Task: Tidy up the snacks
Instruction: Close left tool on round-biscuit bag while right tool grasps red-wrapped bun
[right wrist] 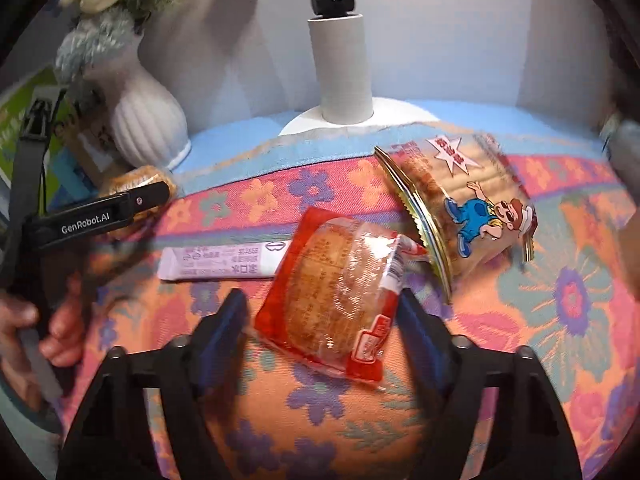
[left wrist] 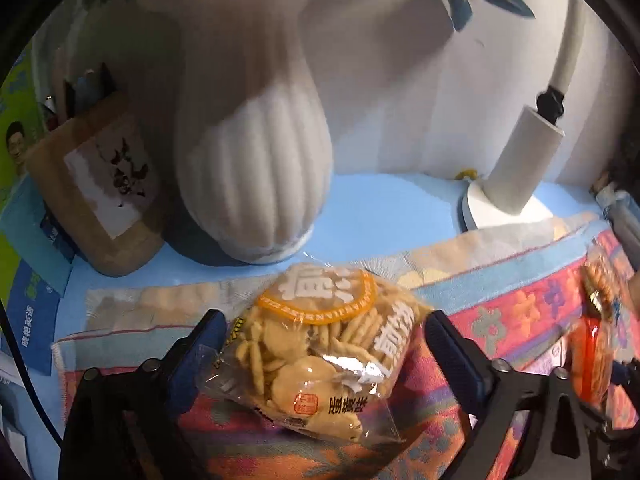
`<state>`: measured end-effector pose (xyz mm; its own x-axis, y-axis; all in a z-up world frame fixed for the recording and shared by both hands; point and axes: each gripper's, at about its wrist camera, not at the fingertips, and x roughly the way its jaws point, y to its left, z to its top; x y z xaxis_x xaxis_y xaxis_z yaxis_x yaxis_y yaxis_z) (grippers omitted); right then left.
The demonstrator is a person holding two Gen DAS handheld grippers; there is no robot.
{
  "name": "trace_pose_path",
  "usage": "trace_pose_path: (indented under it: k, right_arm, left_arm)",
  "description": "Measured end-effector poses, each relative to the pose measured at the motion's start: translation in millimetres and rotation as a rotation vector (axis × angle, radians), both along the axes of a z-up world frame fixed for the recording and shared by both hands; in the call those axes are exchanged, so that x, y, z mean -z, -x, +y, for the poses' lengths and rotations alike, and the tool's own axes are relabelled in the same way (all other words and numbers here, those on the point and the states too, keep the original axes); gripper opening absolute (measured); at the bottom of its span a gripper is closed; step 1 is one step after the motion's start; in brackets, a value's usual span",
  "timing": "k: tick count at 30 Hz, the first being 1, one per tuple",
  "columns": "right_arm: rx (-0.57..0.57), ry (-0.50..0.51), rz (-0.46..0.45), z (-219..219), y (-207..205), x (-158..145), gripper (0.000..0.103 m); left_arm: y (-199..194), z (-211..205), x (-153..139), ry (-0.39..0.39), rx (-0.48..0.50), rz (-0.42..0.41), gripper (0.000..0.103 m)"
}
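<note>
Snack bags lie on a floral cloth (right wrist: 320, 420). Left gripper (left wrist: 324, 340) straddles a cracker bag (left wrist: 320, 344), jaws apart, unclenched. Right gripper (right wrist: 320, 320) flanks a red-wrapped cake (right wrist: 336, 296), grip uncertain.

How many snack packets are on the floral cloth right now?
4. A red cake packet between the right fingers, a cartoon-print packet behind it, a purple stick packet to its left, and a cracker bag between the left fingers. Others may be hidden.

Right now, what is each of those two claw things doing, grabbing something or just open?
Left gripper: open around the clear cracker bag, not gripping.
Right gripper: open around the red-wrapped pastry, not visibly pressing it.
</note>
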<state>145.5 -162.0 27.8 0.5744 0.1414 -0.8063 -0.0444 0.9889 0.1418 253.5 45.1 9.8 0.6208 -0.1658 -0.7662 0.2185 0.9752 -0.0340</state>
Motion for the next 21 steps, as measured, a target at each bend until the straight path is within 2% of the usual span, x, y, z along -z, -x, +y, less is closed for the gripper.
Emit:
trace_pose_path:
  k: [1, 4, 8, 12, 14, 18, 21]
  right_arm:
    - [-0.001, -0.002, -0.006, -1.7, 0.2, -0.7, 0.056]
    - [0.009, -0.039, -0.014, -10.7, 0.2, -0.9, 0.053]
    - [0.011, -0.118, -0.024, -24.3, 2.7, -2.4, 0.052]
    - [0.006, -0.136, -0.022, -33.4, 14.2, -6.7, 0.051]
    - [-0.02, -0.153, -0.013, -36.2, 25.8, -8.6, 0.051]
    - [-0.121, -0.162, 0.001, -46.1, 61.1, -14.5, 0.051]
    - [-0.24, -0.109, -0.028, -55.0, 87.5, -24.1, 0.051]
  left_arm:
    - [2.3, -0.7, -1.3, -0.006, 0.004, -0.016, 0.084]
    - [7.8, -3.2, -4.7, -0.025, 0.002, -0.044, 0.075]
    - [23.3, -0.7, -15.6, -0.052, -0.054, -0.098, 0.073]
    - [62.4, 12.4, -41.3, 0.02, -0.085, -0.147, 0.072]
    - [86.6, 15.4, -50.1, 0.026, -0.072, -0.165, 0.072]
    - [141.4, 4.5, -53.5, 0.036, -0.045, -0.166, 0.072]
    - [176.8, -1.6, -43.7, 0.073, -0.041, -0.137, 0.072]
